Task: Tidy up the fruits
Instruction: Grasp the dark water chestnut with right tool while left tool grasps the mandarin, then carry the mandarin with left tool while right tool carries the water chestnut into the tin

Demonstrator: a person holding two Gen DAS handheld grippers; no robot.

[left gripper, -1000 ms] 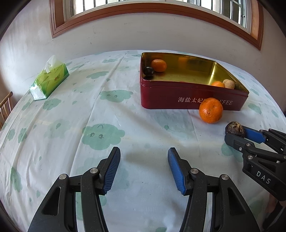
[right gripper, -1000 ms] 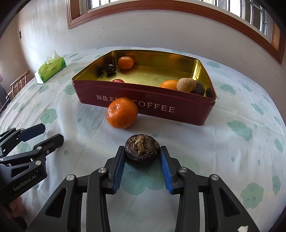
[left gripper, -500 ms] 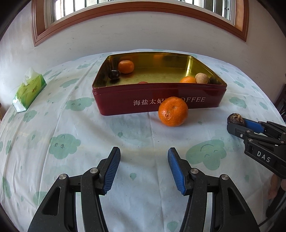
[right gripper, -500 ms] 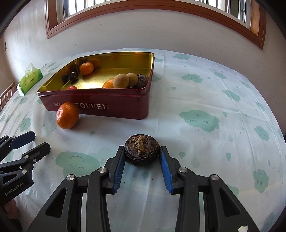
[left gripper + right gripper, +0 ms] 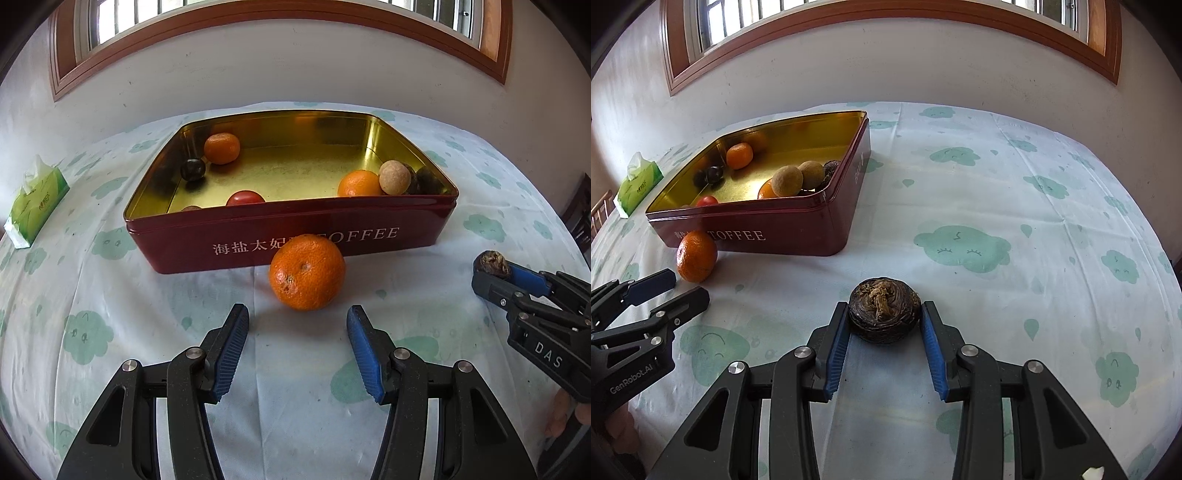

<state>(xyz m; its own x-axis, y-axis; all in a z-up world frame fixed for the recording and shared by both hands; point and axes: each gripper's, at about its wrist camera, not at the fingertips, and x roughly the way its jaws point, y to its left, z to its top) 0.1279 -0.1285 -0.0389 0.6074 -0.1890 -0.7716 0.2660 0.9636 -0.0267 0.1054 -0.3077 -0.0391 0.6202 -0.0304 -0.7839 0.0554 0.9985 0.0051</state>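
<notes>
Held fruit: dark brown, wrinkled water chestnut point(image 5: 884, 315), pinched by right gripper point(image 5: 884, 325).
Left gripper point(image 5: 297, 332): jaws spread, empty, facing mandarin point(image 5: 307, 271).
Left view only: full tin point(image 5: 291, 236) interior.

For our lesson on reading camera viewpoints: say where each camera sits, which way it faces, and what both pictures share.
Left wrist: rides on the left tongs, angled down at the loose orange before the red tin; right tongs at right edge.
Right wrist: rides on the right tongs, which clamp a dark brown fruit; left tongs at left edge.
Shared: tin, orange, tissue pack, both tongs.
</notes>
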